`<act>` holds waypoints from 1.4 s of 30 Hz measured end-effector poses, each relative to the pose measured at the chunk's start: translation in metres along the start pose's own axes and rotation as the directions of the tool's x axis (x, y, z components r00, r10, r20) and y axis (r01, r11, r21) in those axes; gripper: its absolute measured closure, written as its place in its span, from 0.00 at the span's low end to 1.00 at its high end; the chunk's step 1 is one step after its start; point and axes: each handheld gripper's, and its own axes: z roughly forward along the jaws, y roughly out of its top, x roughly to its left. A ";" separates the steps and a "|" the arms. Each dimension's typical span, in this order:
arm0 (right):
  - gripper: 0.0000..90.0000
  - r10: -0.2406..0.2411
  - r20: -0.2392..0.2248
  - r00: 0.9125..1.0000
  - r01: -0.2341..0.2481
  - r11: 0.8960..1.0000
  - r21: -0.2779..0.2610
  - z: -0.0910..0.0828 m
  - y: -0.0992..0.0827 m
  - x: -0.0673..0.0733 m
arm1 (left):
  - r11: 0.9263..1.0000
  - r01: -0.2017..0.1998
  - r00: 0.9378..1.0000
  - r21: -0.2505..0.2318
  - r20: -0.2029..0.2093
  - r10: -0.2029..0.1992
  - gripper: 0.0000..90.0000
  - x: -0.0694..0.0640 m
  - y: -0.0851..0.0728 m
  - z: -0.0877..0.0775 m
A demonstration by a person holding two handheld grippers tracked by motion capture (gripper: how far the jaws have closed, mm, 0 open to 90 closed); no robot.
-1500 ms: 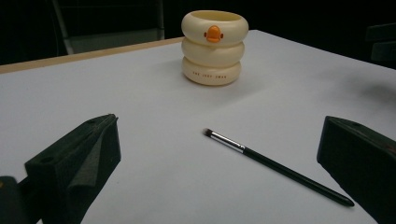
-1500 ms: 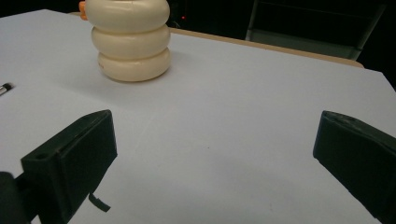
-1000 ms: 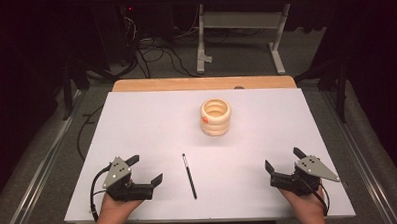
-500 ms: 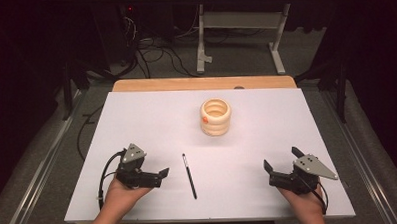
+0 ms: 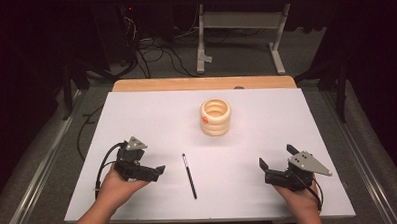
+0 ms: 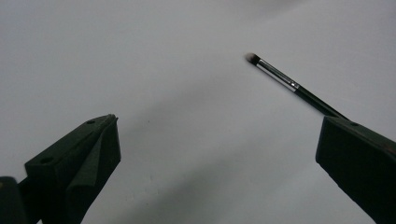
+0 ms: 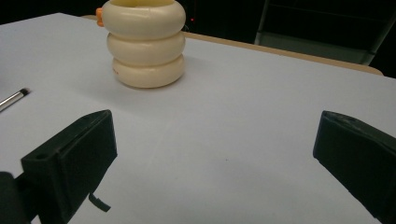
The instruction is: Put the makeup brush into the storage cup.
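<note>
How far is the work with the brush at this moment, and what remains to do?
Nothing looks finished: the makeup brush lies flat on the white table, apart from the cream ringed holder. In hand: the left gripper sits beside the brush, jaws open and aimed at it, touching nothing. The right gripper rests open on the table. Left, probably: grasp the brush, lift it, and perhaps place it in the holder.

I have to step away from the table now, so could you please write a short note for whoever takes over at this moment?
Left tool: open, holding nothing, pointed at the brush just to its right.
Right tool: open, holding nothing, low over the white table at its near right.
Brush: lying flat between the two tools, bristle tip away from the person.
Cream ringed holder: upright mid-table, beyond the brush.
Done: nothing gripped yet.
Left: probably grasp the brush; the holder looks like its destination.
</note>
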 end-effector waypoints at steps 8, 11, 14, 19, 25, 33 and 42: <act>0.01 0.013 0.013 1.000 -0.013 1.000 -0.007 0.000 0.005 -0.004 | 0.994 0.001 0.999 0.112 0.034 -0.005 0.01 -0.003 0.006 0.011; 0.01 0.014 0.017 1.000 -0.014 1.000 0.015 0.000 0.007 -0.006 | 0.989 -0.011 0.999 0.144 0.043 0.005 0.01 -0.004 0.009 0.015; 0.01 0.005 0.014 1.000 -0.005 0.999 0.050 0.003 0.010 -0.009 | 0.983 -0.017 0.999 0.180 0.050 0.008 0.01 -0.004 0.014 0.019; 0.01 -0.013 0.020 1.000 0.011 0.997 0.081 0.005 0.005 -0.015 | 0.973 -0.004 0.999 0.230 0.037 -0.004 0.01 0.000 0.019 0.023; 0.01 -0.023 0.009 1.000 0.022 0.995 0.102 0.004 -0.004 -0.015 | 0.963 0.023 1.000 0.270 0.011 -0.027 0.01 -0.002 0.020 0.021; 0.01 -0.025 0.009 1.000 0.023 0.993 0.116 0.003 -0.008 -0.017 | 0.946 -0.005 1.000 0.324 0.024 -0.003 0.01 -0.010 0.025 0.025; 0.01 -0.036 0.013 0.999 0.034 0.992 0.119 0.004 -0.007 -0.014 | 0.934 -0.064 0.998 0.351 0.034 0.056 0.01 -0.028 0.032 0.029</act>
